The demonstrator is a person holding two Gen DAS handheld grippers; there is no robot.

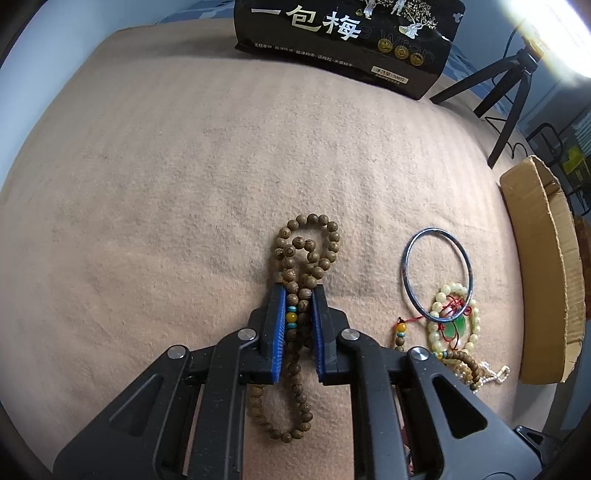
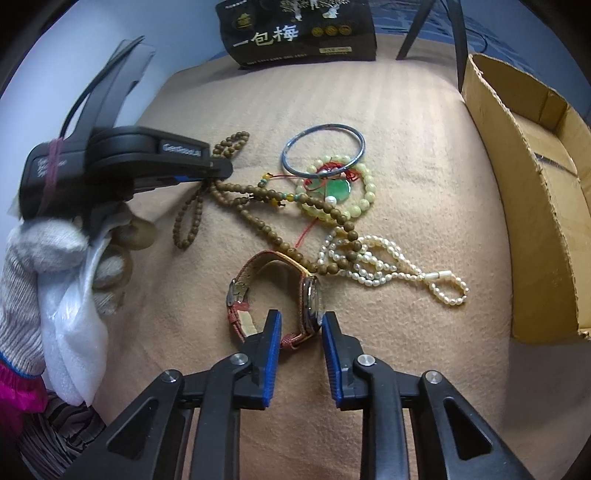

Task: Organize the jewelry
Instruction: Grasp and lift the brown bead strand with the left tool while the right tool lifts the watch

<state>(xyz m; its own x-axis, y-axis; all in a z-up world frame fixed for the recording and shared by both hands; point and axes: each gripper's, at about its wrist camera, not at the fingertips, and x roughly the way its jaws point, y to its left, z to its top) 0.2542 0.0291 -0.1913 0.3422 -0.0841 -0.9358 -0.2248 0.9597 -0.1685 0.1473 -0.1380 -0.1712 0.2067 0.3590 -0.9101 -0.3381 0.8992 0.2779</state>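
Observation:
My left gripper (image 1: 298, 295) is shut on a brown wooden bead strand (image 1: 310, 251), pinched between the blue pads; loops lie on the beige cloth ahead of and behind the fingers. It also shows in the right wrist view (image 2: 225, 168), gripping the same strand (image 2: 188, 221). My right gripper (image 2: 301, 319) straddles a watch with a red-brown strap (image 2: 273, 291), its pads close to the case with small gaps. A silver bangle (image 2: 323, 151), a yellow-green bead bracelet with a jade pendant (image 2: 338, 190) and a pearl strand (image 2: 388, 266) lie in a tangled pile.
An open cardboard box (image 2: 524, 192) stands on the right, also in the left wrist view (image 1: 546, 266). A black snack bag (image 1: 343, 33) stands at the cloth's far edge. Black tripod legs (image 1: 506, 96) stand behind it. A gloved hand (image 2: 48, 251) holds the left gripper.

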